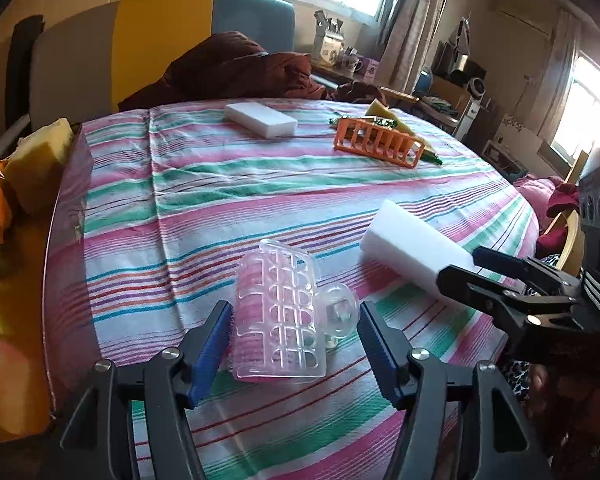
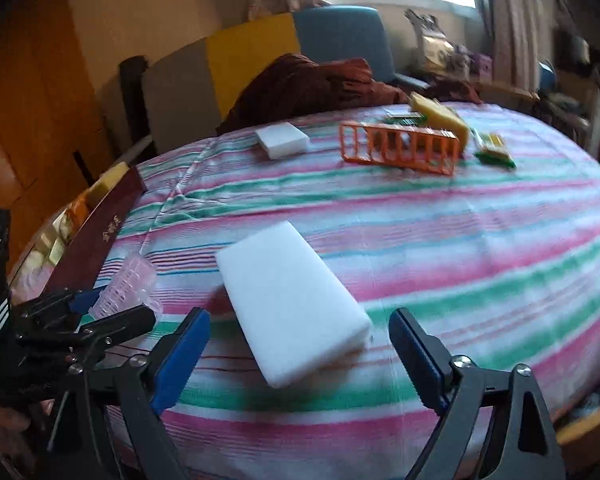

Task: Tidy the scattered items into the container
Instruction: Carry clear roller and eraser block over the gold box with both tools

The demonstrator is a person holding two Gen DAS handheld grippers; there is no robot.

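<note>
Left claw (image 1: 296, 344) stands open around the clear roller (image 1: 278, 316), one pad touching its side; close squarely across the ribs. Right claw (image 2: 300, 356) gapes around the sponge (image 2: 292, 304), seemingly untouched. Container (image 1: 66, 216) lies left of both.

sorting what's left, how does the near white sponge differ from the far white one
The near white sponge lies between the open fingers of the right gripper; the far white sponge lies alone at the table's back, ungripped. The near one points lengthwise away from the camera, the far one lies more crosswise. Both are plain white blocks lying flat on the striped cloth.
</note>
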